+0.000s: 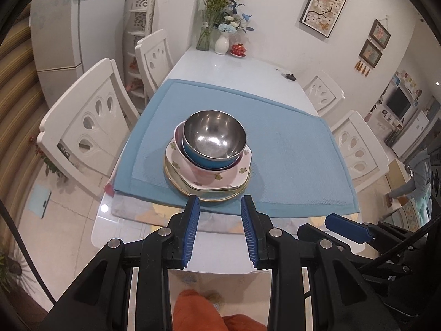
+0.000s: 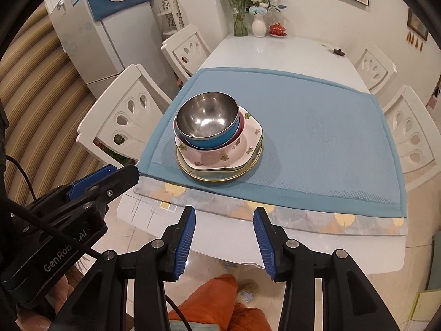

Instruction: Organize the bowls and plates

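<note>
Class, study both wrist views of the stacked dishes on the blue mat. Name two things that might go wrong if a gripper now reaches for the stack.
1. The steel bowl sits tilted and off-centre in the pink bowl; a nudge may slide or tip it.
2. The floral plate and gold-rimmed plate lie flat on the mat, so the open left gripper or right gripper may struggle to get under a rim and push the stack instead.

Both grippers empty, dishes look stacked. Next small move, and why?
Probably just keep both back: the steel bowl is nested in the pink bowl on the floral plate and rimmed plate. Left gripper and right gripper are open, short of the mat.
</note>
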`<state>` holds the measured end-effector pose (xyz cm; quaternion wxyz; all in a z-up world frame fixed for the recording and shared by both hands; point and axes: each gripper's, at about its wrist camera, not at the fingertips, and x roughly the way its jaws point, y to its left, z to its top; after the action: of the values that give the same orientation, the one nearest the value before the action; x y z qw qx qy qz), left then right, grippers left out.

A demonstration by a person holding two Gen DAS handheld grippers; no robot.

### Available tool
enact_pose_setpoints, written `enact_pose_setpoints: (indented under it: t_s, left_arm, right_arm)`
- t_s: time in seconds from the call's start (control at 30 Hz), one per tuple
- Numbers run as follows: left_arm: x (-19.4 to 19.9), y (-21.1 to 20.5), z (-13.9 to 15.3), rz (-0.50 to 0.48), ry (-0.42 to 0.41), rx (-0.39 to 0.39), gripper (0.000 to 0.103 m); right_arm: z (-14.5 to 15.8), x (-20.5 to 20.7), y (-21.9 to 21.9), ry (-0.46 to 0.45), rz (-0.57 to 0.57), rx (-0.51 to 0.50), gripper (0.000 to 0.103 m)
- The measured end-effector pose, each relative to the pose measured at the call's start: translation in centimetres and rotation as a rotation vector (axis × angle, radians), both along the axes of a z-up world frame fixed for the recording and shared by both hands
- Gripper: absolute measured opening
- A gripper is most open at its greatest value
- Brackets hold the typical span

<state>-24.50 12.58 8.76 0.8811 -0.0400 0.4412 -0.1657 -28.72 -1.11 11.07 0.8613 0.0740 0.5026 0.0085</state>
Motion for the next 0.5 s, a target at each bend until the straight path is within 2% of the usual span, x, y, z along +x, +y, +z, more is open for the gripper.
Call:
enact_pose_setpoints:
  t_s: [0.23,0.37,0.5]
  left_arm:
    - [1.4,0.2,-0.1,-0.024,0.011,0.008,0.029]
    - [3.3,1.2,-0.6,-0.008,0.037,0.000,0.049]
    - [5.0,1.9,-1.0,-0.012,0.052,-0.039,0.051]
  right_arm:
    - [-0.4,1.3,0.3,0.010,-0.039,0.003,0.043]
    - [-0.3,2.4,0.7,0.004,-0.063,-0.015,0.043]
    - [-0.3,3.4,0.7,0.008,-0.076,-0.027,0.045]
